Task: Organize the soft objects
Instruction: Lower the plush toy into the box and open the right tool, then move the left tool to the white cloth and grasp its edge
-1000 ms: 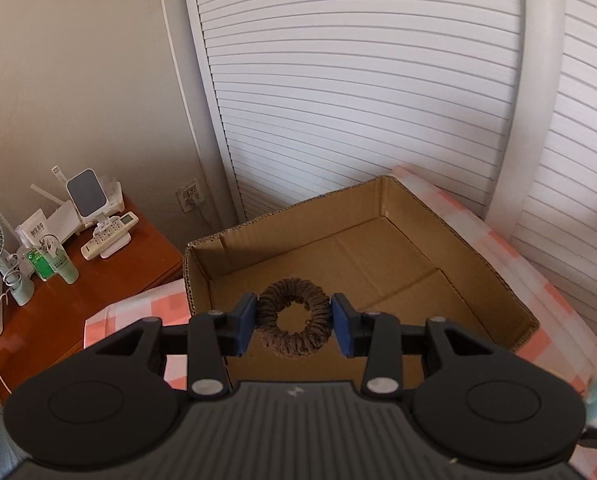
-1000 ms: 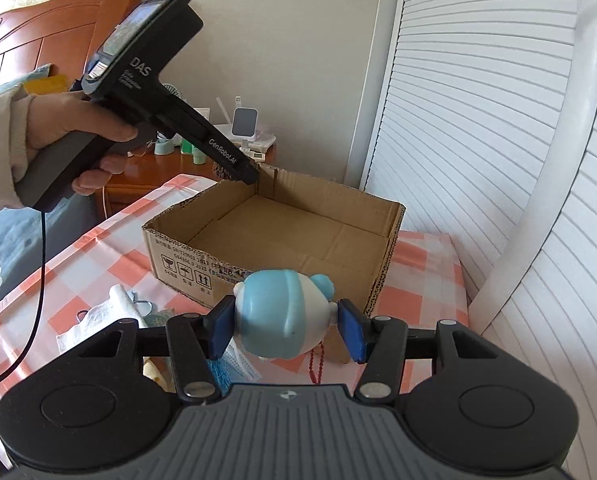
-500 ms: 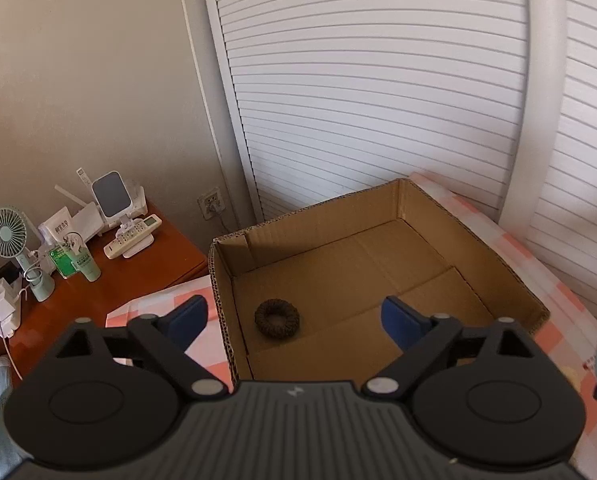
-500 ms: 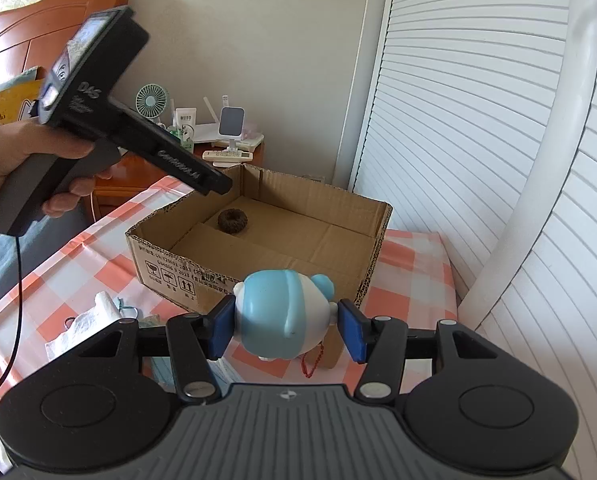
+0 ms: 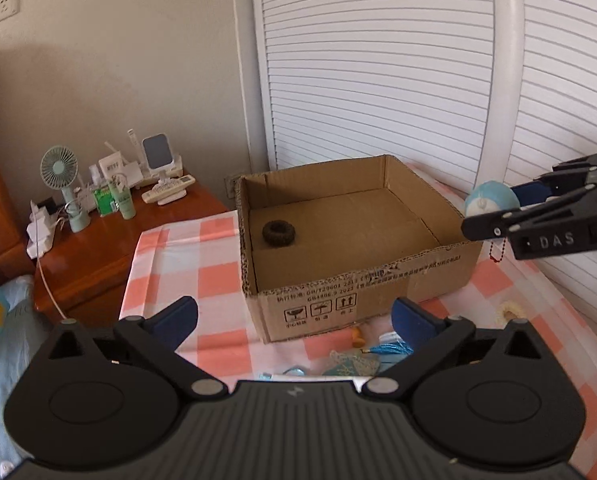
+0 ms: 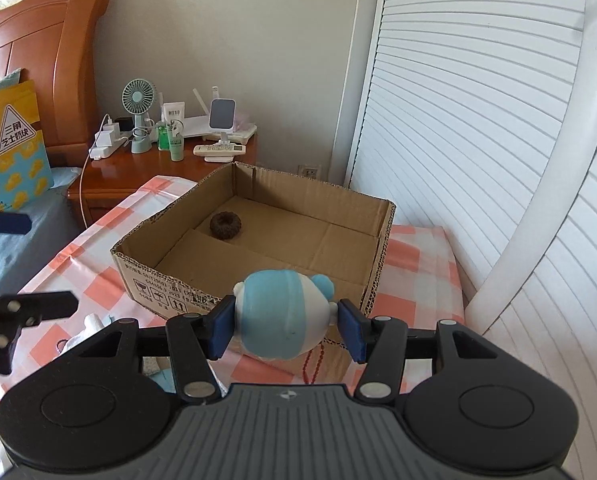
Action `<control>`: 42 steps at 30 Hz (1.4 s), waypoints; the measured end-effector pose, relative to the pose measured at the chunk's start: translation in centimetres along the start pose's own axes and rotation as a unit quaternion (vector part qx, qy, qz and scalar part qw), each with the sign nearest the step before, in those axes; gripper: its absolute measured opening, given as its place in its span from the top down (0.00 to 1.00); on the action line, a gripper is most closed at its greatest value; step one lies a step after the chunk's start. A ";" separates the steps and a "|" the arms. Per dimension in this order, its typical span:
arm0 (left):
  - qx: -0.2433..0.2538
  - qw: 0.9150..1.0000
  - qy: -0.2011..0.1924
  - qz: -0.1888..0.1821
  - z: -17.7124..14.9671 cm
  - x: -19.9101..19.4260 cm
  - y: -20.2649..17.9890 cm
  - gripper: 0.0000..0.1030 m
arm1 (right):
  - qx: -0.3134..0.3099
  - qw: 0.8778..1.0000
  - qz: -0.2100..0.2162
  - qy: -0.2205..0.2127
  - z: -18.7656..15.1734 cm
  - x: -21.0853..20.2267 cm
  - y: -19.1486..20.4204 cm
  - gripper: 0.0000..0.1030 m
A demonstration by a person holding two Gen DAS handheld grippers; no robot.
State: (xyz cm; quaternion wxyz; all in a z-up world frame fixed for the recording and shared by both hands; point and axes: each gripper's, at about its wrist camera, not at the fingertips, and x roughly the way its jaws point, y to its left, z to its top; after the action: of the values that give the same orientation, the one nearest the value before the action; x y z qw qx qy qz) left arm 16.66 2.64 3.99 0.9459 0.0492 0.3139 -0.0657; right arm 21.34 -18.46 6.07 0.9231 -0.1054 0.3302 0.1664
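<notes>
Left gripper (image 5: 294,320) spread wide, holding nothing, low over checked cloth (image 5: 214,264) before the cardboard box (image 5: 362,284). Brown scrunchie (image 5: 278,233) lies on box floor, far-left corner. Right gripper (image 6: 286,326) clamps blue-white plush toy (image 6: 280,314) just outside box's near-right corner.

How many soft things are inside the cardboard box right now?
1: a brown ring lies on the floor of the cardboard box, near its far-left corner. The blue-and-white plush toy is outside, held in the right hand-held gripper.
</notes>
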 end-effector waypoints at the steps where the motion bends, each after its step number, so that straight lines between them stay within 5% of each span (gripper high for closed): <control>1: -0.009 1.000 0.000 0.002 -0.2 -0.1 0.1 0.00 | 0.002 1.000 0.001 0.002 0.3 0.3 -0.1 0.42; 16: -0.011 1.000 0.024 0.004 -3.8 -0.7 -0.5 0.01 | 0.050 0.998 -0.012 0.045 7.5 10.7 -3.3 0.41; 17: -0.009 1.000 0.026 0.004 -3.8 -0.6 -0.5 0.01 | 0.054 0.997 -0.015 0.044 7.9 11.5 -3.5 0.38; 19: -0.009 1.000 0.029 0.006 -3.9 -0.6 -0.4 0.01 | 0.059 0.997 -0.022 0.049 8.8 12.8 -3.6 0.15; 22: -0.014 0.999 0.030 0.009 -4.0 -0.7 0.0 0.01 | 0.059 0.996 -0.043 0.054 9.1 14.1 -3.5 0.03; 42: -0.018 1.000 0.020 0.010 -4.8 -2.7 1.4 0.01 | 0.078 0.995 -0.038 0.041 2.7 5.1 -1.2 0.00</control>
State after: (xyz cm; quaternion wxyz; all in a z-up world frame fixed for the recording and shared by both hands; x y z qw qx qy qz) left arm 11.95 4.95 1.89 0.9408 0.0364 0.3334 -0.0494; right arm 27.00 -17.52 4.94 0.9196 -0.0521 0.3760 0.1008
